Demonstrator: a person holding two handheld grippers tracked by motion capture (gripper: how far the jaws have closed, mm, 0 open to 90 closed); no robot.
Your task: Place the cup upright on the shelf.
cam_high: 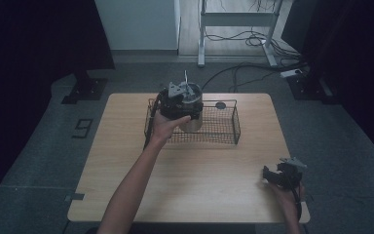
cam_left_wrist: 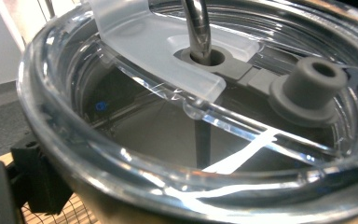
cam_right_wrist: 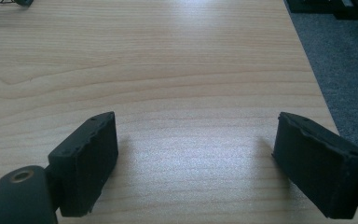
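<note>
Tumbler (cam_high: 193, 109), steel with clear lid (cam_left_wrist: 177, 93) and straw (cam_left_wrist: 196, 28), gripped by left gripper (cam_high: 177, 105) over wire basket (cam_high: 226, 127), far centre of table (cam_high: 195, 175). Right gripper (cam_right_wrist: 198, 163), jaws wide and empty, rests near right.

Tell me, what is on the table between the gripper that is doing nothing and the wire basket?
Nothing. In the high view, only bare wooden table lies between the right gripper and the wire basket.

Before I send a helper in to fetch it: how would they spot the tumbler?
Find the wooden table, then the black wire basket at its far edge. At the basket's left end, the left gripper holds a steel tumbler: clear lid, metal straw.
</note>
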